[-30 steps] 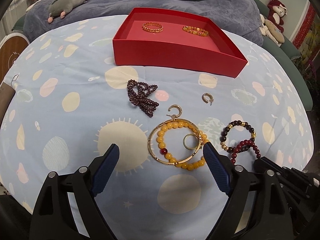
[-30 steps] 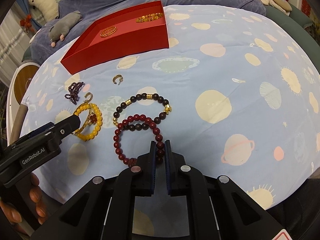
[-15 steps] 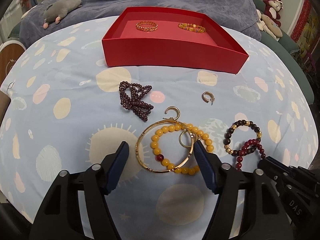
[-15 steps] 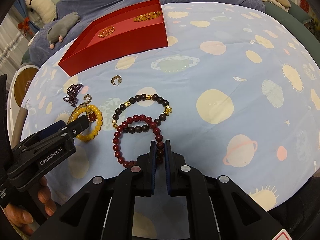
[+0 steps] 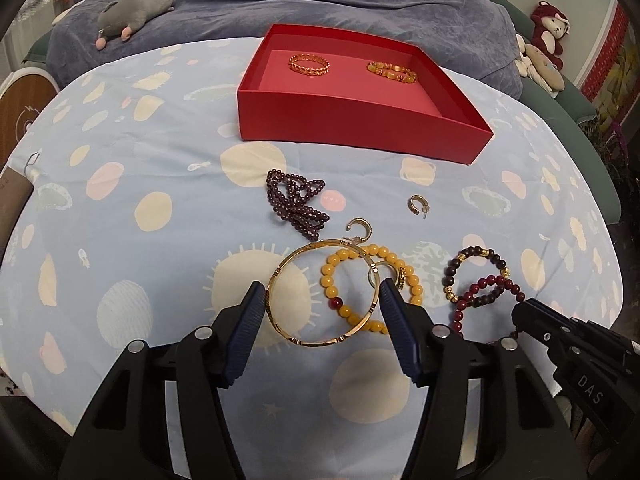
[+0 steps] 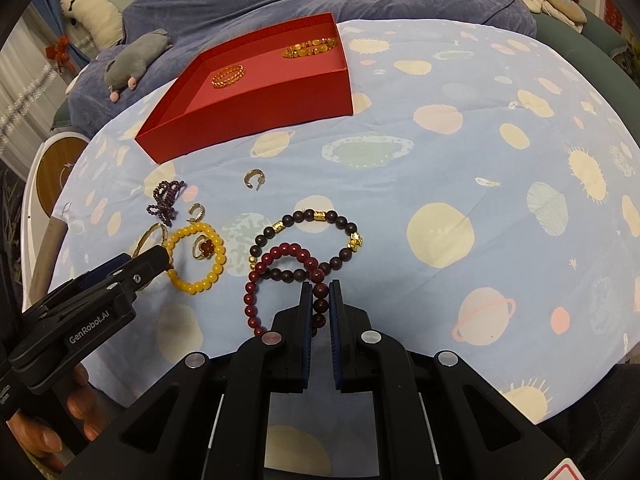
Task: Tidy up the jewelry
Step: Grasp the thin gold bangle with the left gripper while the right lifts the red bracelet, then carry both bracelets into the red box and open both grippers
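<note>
My right hand-held gripper (image 6: 320, 300) is clamped on the near beads of the dark red bracelet (image 6: 280, 276), which lies on the table (image 6: 440, 184) overlapping the brown bead bracelet (image 6: 308, 236). My left hand-held gripper (image 5: 323, 300) is spread open, its pads either side of the gold bangle (image 5: 324, 292), which crosses the yellow bead bracelet (image 5: 370, 286). Farther off sits the red box (image 5: 360, 120) holding two gold pieces.

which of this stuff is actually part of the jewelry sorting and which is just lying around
Part of the job:
red box
gold bangle
yellow bead bracelet
red bead bracelet
dark bead bracelet
purple bead strand
hoop earring

Just lying about:
grey plush toy
red plush bear
</note>
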Tool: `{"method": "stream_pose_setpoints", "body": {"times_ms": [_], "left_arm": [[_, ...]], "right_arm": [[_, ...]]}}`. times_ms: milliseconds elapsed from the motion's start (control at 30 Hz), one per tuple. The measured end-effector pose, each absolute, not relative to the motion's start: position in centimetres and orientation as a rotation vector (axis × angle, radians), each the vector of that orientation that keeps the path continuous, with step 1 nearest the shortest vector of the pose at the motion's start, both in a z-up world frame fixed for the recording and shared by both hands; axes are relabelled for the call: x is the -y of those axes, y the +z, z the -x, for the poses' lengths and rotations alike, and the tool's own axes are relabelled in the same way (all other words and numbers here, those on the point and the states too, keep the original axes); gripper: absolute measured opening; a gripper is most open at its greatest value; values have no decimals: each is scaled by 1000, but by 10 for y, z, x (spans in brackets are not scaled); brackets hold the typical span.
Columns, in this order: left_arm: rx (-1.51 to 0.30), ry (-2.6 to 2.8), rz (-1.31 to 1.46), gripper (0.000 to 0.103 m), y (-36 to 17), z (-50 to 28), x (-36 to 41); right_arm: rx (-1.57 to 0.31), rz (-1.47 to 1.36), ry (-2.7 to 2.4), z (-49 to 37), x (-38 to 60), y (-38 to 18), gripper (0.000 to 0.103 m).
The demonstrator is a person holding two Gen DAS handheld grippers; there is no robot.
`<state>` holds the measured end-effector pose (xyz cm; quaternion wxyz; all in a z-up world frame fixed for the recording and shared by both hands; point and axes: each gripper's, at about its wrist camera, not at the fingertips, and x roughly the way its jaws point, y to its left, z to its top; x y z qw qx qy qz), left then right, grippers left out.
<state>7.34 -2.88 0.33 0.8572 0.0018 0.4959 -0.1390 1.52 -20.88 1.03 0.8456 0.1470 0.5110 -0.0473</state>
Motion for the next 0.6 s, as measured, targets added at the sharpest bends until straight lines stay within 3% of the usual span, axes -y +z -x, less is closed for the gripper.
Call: {"method": "stream_pose_setpoints", "body": {"times_ms": [600], "left_arm": [[-977,-270,5,56,66,-72,4]], "right_arm": [[-958,-291,-55,-24,201,88,8]]}}
